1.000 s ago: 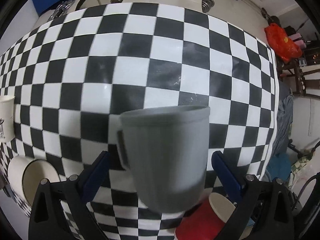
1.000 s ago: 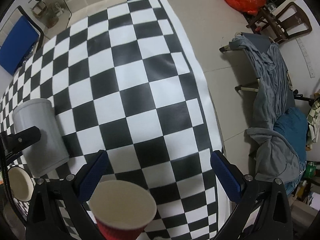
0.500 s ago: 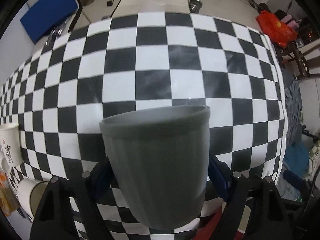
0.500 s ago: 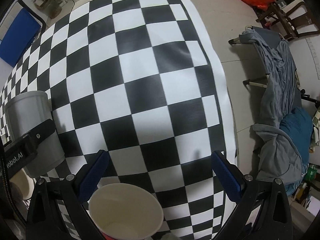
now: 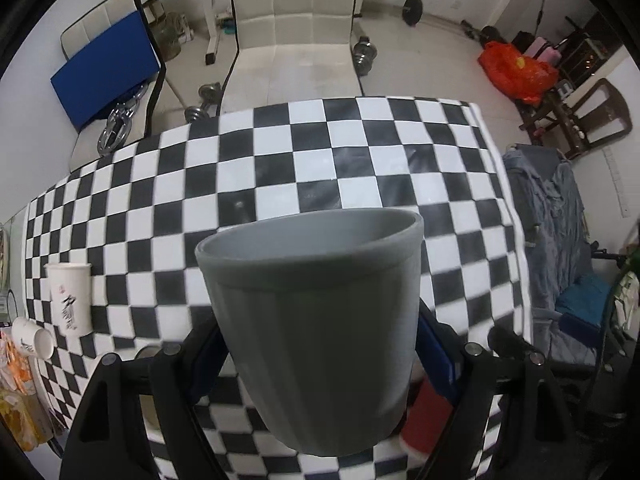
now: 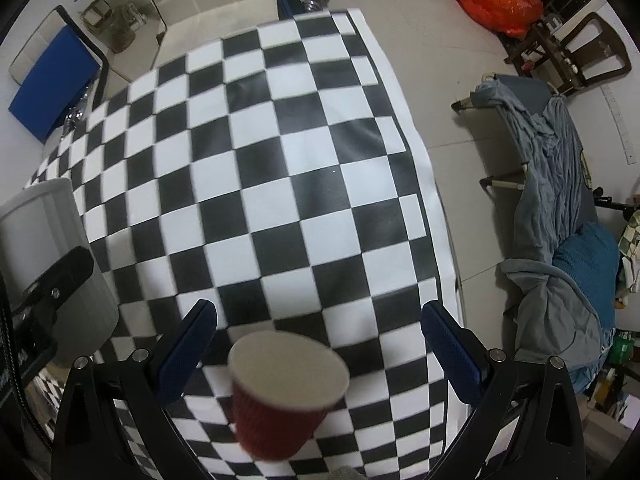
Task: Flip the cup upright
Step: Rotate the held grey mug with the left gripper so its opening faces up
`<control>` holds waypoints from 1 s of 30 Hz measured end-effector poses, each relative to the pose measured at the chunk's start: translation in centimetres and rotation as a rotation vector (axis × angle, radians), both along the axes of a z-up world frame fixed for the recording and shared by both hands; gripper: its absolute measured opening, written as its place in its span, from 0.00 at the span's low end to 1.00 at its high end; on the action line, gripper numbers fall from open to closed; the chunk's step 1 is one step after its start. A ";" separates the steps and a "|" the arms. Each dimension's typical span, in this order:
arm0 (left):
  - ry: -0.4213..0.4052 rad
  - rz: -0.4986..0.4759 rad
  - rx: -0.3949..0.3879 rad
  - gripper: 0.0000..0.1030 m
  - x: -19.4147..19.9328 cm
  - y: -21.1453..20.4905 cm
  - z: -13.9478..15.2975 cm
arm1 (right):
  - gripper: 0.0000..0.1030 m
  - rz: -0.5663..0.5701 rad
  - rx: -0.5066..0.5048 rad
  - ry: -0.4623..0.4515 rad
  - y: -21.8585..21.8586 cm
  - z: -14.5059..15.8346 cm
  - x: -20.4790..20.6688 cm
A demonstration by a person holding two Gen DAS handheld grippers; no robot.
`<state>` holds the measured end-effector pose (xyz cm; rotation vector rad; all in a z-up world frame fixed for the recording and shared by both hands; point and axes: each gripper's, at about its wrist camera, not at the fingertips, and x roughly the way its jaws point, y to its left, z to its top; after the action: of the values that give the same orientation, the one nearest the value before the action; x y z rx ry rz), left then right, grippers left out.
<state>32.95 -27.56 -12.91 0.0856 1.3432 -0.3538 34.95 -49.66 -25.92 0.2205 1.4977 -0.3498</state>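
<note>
Left wrist view: the left gripper (image 5: 318,354) pinches a grey cup (image 5: 312,332) between its jaws, mouth up, above the checkered bench (image 5: 360,168). Right gripper (image 6: 318,346) jaws are spread, a red paper cup (image 6: 282,396) upright between them, untouched.
</note>
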 end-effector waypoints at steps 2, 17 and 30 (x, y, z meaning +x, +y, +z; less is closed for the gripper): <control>-0.009 -0.004 -0.014 0.79 -2.8 1.2 0.3 | 1.00 0.003 -0.007 -0.015 1.2 1.4 -1.3; 0.085 0.068 -0.089 0.79 -11.6 14.3 -5.2 | 1.00 0.038 -0.012 -0.019 16.9 4.2 -16.4; 0.306 0.129 0.000 0.79 -17.9 18.3 -16.0 | 1.00 0.027 0.006 0.070 23.7 -2.4 -25.0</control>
<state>15.01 -9.21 -28.87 -0.0582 1.6424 -0.2643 9.93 -25.96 -28.32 0.1942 1.5697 -0.3338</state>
